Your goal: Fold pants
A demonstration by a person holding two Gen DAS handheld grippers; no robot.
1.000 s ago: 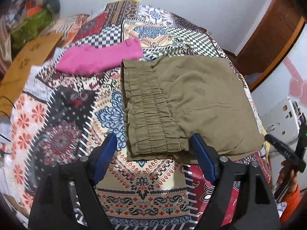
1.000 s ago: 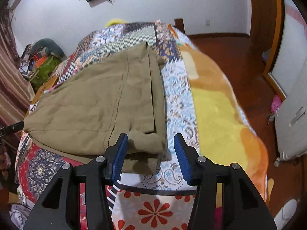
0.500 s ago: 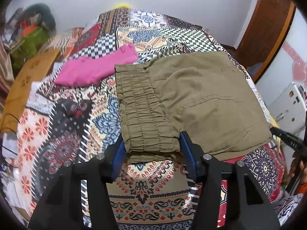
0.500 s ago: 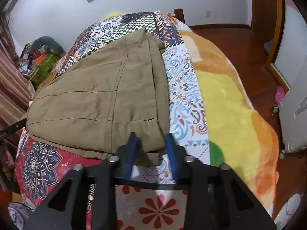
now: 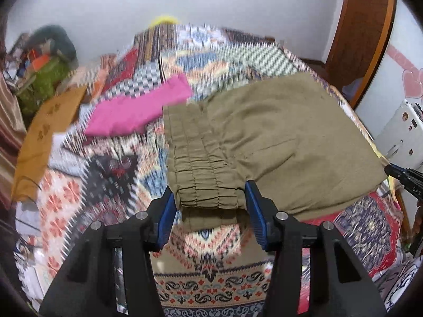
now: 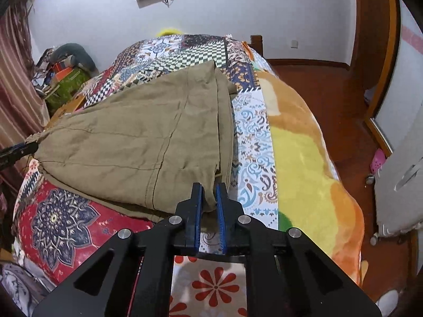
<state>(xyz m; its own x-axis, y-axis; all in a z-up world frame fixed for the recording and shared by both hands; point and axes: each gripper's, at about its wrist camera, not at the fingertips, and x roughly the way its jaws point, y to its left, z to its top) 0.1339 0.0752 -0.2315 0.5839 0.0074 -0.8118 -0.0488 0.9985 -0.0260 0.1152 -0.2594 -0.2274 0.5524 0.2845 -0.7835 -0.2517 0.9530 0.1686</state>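
Olive-green pants (image 5: 277, 132) lie folded on a patterned bed quilt (image 5: 105, 206). In the left wrist view my left gripper (image 5: 210, 192) is shut on the bunched elastic waistband (image 5: 206, 185) at the near corner, both blue pads pressing its sides. In the right wrist view the pants (image 6: 132, 137) spread to the left, and my right gripper (image 6: 208, 186) is shut tight on the near hem corner. Each gripper also shows at the edge of the other's view: the right gripper (image 5: 404, 177) and the left gripper (image 6: 18, 153).
A folded pink garment (image 5: 137, 108) lies beyond the waistband. Brown cardboard (image 5: 45, 137) and cluttered bags (image 5: 45, 79) sit at the bed's left. A yellow-orange blanket (image 6: 304, 158) covers the bed's right side, with wooden floor (image 6: 330, 87) and a white appliance (image 5: 396, 132) beyond.
Both grippers went from open around the pants to shut on them. The left jaws squeezed the waistband into a bunch; the right jaws pinched the hem corner.
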